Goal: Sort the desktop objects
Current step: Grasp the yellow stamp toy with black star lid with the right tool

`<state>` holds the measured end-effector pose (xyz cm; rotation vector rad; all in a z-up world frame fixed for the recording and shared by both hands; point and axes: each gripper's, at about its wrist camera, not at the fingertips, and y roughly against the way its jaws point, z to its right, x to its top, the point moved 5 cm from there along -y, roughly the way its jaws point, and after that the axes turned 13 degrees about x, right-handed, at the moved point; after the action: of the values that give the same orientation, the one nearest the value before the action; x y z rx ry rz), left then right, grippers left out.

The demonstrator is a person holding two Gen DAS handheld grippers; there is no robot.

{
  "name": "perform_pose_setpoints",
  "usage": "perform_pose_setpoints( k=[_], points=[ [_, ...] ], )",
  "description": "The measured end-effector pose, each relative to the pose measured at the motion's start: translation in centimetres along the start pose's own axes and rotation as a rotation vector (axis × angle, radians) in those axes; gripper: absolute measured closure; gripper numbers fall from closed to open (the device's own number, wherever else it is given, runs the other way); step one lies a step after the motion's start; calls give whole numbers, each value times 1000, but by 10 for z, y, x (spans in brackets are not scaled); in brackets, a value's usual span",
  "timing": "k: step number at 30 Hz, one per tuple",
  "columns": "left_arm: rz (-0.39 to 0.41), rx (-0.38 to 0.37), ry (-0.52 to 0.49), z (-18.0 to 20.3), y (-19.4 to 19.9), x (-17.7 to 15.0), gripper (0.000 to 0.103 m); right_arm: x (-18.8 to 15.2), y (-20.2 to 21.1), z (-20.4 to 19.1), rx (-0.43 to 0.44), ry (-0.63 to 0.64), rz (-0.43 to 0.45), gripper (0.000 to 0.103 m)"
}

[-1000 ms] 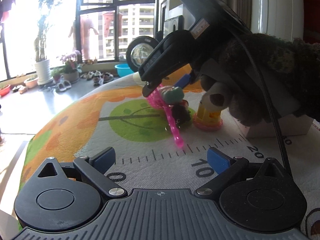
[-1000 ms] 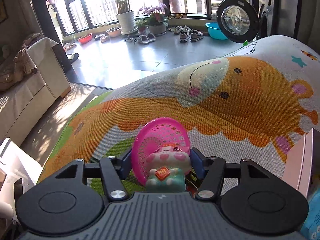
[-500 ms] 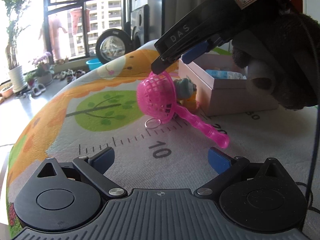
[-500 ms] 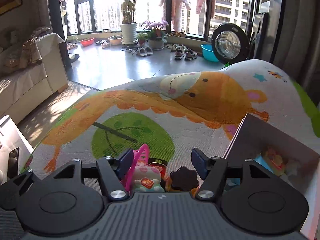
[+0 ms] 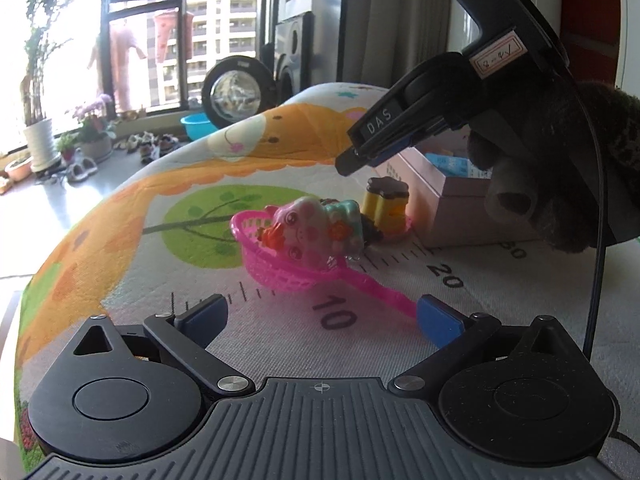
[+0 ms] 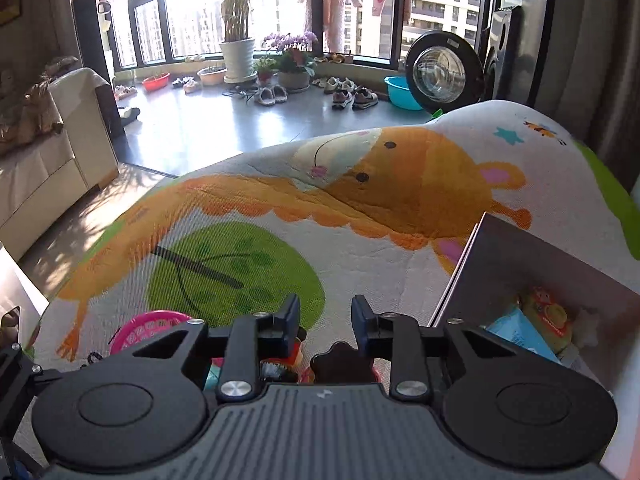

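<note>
A pink toy sieve [image 5: 280, 268] with a long handle lies on the play mat [image 5: 160, 280]. A pink-and-teal cat figurine [image 5: 316, 228] lies on its side in the sieve's bowl. My right gripper [image 5: 344, 164] hangs above and behind the figurine, its jaws closing to shut with nothing between them; the right wrist view shows it [image 6: 325, 320] empty above the sieve [image 6: 148, 328]. My left gripper [image 5: 320, 316] is open low over the mat, the sieve's handle ending near its right finger.
A yellow toy with a dark flower-shaped lid [image 5: 386, 204] stands just behind the figurine. An open pink box [image 6: 520, 272] at the right holds a blue packet [image 6: 520, 332] and an orange toy [image 6: 548, 316]. A gloved hand [image 5: 560, 168] holds the right gripper.
The figurine, earlier between my right gripper's jaws, now lies in the sieve. The sieve has dropped from tilted to flat. My right gripper has lifted away and its jaws have come together.
</note>
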<state>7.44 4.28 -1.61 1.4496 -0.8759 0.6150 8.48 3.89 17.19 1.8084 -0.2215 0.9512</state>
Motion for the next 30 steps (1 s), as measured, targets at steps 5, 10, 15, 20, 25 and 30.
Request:
perform_pose_setpoints(
  k=[5,10,15,20,25,30],
  points=[
    [-7,10,9,-7,3,-1,0,-19,2,-13,54,14,-37,75],
    [-16,16,53,-17,4,2,0,-60,35,-33,116,49,-62,75],
    [-31,-6,24,-6,-3,5,0,-113,75,-24,20,97,-49,73],
    [-12,5,-6,7,-1,10,0,-145,123,6,-111,2,93,46],
    [60,44,-5,20,12,29,0,-175,154,23,-133,-118,233,33],
    [59,25,-55,41,6,38,0,-191,163,27,-167,-154,311,16]
  ],
)
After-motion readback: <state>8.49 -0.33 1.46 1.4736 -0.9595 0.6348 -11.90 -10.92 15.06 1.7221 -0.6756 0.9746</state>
